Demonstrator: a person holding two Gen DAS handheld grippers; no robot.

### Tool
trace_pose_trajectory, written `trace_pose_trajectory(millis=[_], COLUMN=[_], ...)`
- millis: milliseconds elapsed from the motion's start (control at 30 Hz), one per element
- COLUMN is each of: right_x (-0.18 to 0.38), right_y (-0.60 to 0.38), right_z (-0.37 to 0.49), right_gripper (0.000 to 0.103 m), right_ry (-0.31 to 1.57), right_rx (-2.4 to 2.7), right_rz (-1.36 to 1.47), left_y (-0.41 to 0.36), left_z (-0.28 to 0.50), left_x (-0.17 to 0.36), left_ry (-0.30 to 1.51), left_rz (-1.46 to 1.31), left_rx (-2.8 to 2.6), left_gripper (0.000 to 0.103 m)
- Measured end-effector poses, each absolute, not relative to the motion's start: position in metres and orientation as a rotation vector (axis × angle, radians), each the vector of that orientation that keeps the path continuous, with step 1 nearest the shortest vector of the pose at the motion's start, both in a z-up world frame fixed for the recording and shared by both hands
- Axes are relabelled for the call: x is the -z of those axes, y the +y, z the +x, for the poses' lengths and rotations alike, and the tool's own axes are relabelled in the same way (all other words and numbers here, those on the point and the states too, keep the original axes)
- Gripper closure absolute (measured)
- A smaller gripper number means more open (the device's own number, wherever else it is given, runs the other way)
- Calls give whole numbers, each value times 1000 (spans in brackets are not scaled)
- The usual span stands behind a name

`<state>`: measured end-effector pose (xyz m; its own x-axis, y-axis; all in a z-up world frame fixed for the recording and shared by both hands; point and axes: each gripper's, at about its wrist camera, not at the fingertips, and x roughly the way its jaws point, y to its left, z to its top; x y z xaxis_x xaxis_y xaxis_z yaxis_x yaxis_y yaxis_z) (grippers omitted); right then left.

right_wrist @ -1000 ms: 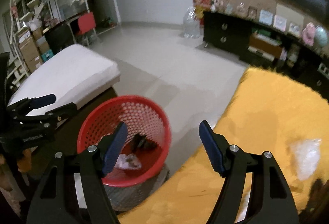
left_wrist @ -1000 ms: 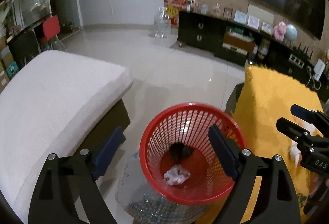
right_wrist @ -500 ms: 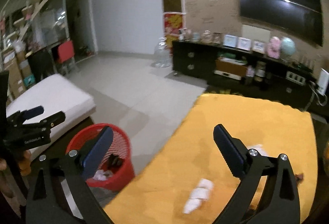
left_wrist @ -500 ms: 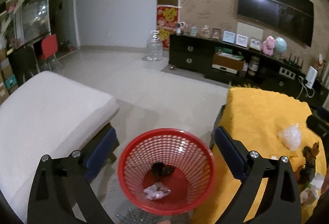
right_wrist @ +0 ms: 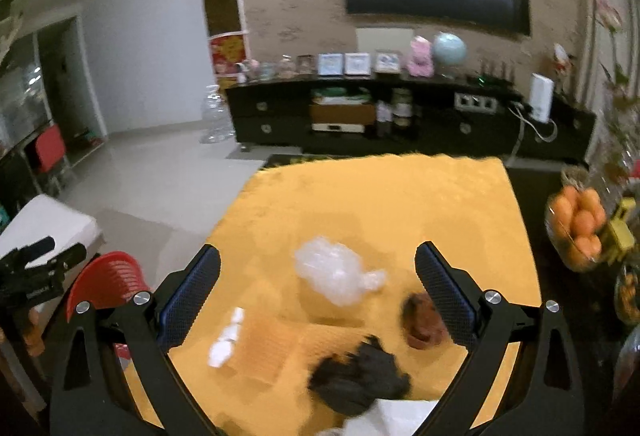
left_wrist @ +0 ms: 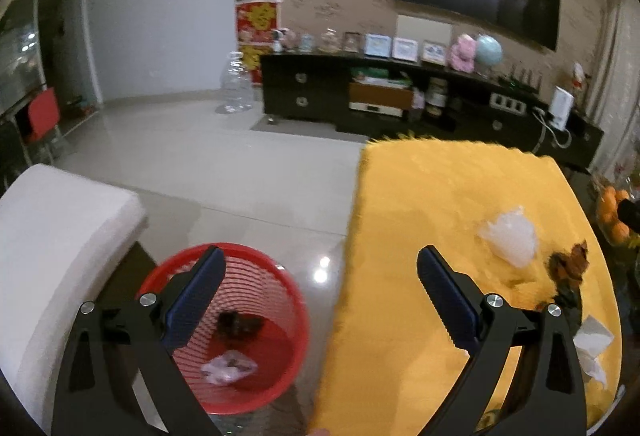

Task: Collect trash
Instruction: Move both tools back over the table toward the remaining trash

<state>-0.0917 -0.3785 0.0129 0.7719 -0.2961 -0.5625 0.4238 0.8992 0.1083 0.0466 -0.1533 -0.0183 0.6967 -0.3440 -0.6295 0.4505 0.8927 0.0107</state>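
Note:
A red mesh bin [left_wrist: 256, 320] stands on the floor beside the yellow-covered table [left_wrist: 420, 196]; a dark scrap and a crumpled pale wrapper [left_wrist: 229, 368] lie in it. My left gripper [left_wrist: 320, 292] is open and empty, over the gap between bin and table. On the yellow cloth [right_wrist: 380, 196] lie a clear crumpled plastic bag [right_wrist: 336, 272], a brown piece [right_wrist: 420, 320], a black crumpled piece [right_wrist: 360, 376] and white paper scraps [right_wrist: 226, 340]. My right gripper [right_wrist: 318, 288] hangs open and empty above this trash. The bin's rim [right_wrist: 108, 276] shows at the left.
A white cushioned bench [left_wrist: 52, 236] sits left of the bin. A dark TV cabinet [right_wrist: 360, 120] runs along the far wall. A bowl of oranges [right_wrist: 580, 228] stands right of the table. White tissues [left_wrist: 592, 344] lie at the table's near right edge.
Both grippers have swung right, away from the bin toward the table. The right gripper's jaws have widened. The bin has slid to the left edge of the right view.

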Motion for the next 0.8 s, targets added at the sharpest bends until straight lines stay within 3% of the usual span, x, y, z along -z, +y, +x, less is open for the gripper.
trace_pose_trajectory(millis=[633,767,800], right_x=[21,27,28], right_y=[-464,-472,-472], right_z=[-146,-151,-152], right_gripper=[8,8,8], right_ry=[600,612,613], right_rx=[568,571,572], right_rz=[390,418,419], left_y=[-294,-304,-306], left_z=[5,7,8], left_x=[98,114,118], left_ry=[793,867,887], left_rz=[379,377,379], left_rx=[738,785,790], left_gripper=[12,37,37])
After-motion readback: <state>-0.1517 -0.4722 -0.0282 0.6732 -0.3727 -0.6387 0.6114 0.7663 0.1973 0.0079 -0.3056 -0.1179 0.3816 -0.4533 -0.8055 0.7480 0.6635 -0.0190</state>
